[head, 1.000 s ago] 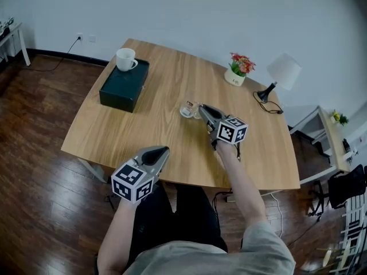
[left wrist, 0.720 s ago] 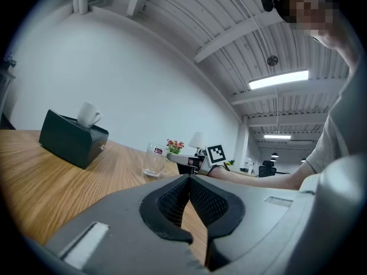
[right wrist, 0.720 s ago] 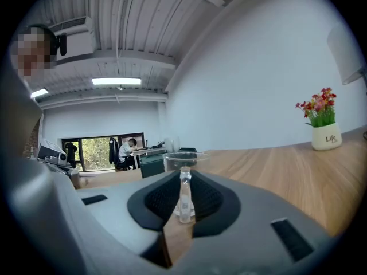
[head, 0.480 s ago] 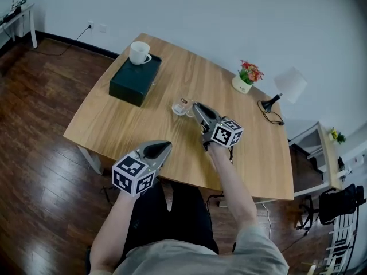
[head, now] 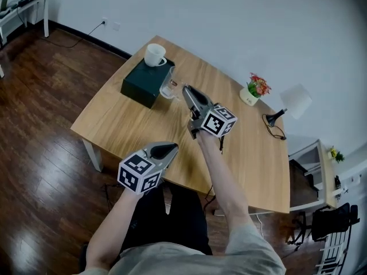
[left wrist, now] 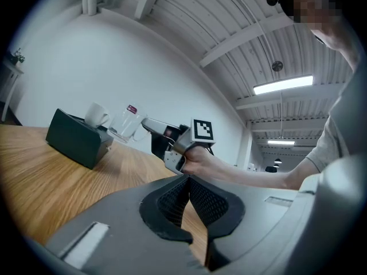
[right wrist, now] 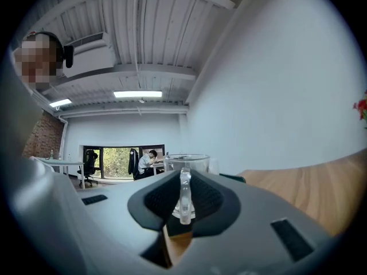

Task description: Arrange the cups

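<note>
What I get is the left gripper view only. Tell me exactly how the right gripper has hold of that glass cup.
Observer: In its own view, the right gripper is shut on the glass cup by the handle, which stands upright between the two pads.
Operator: Now list what is on the table past that arm, on its right.
Observer: The head view shows a small pot of flowers and a white lamp with a dark base, both near the far right edge of the table.
</note>
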Action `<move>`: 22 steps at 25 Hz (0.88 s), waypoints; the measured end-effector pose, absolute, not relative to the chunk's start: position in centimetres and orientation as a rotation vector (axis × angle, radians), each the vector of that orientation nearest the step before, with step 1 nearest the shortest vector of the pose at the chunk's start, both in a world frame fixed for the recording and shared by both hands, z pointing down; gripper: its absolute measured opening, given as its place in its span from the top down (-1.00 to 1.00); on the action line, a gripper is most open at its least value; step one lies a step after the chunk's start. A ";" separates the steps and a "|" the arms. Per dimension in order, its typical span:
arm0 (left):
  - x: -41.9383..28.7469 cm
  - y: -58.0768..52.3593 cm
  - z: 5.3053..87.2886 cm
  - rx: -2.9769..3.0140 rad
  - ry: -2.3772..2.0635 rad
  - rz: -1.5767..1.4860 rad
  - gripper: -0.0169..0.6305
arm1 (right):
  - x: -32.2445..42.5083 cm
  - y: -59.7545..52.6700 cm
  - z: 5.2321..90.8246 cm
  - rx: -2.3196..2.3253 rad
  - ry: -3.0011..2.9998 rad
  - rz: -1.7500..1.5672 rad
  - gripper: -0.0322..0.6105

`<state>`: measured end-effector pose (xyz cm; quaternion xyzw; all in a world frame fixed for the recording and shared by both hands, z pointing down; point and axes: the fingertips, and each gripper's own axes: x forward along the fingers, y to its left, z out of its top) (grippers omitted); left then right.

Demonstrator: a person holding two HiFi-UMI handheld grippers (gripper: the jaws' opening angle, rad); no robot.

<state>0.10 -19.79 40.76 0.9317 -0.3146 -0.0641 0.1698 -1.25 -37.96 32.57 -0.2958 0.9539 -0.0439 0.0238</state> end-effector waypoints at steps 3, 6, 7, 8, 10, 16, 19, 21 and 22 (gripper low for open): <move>0.1 -19.8 40.7 2.645 -0.891 -0.184 0.93 | -4.4 -39.1 32.1 -0.888 3.003 -0.078 0.71; 0.1 -19.8 40.6 2.636 -0.884 -0.199 0.93 | -7.1 -40.1 32.4 -0.880 3.063 -0.004 0.71; 0.0 -19.8 40.6 2.635 -0.884 -0.203 0.93 | -7.9 -40.3 32.6 -0.881 3.080 0.016 0.71; 0.0 -19.8 40.6 2.634 -0.885 -0.206 0.93 | -8.5 -40.5 32.9 -0.880 3.094 0.030 0.71; -0.1 -19.9 40.5 2.630 -0.887 -0.212 0.93 | -9.6 -40.9 33.3 -0.876 3.107 0.041 0.71; -0.3 -20.0 40.5 2.631 -0.884 -0.216 0.93 | -11.7 -42.2 33.7 -0.890 3.085 0.042 0.71; -0.3 -20.0 40.5 2.630 -0.884 -0.219 0.93 | -12.2 -43.0 34.1 -0.912 3.082 0.045 0.71; -0.2 -19.9 40.7 2.629 -0.882 -0.220 0.93 | -12.3 -43.3 34.4 -0.922 3.078 0.052 0.71; -0.2 -19.9 40.7 2.629 -0.881 -0.219 0.93 | -12.4 -43.4 34.4 -0.923 3.078 0.053 0.71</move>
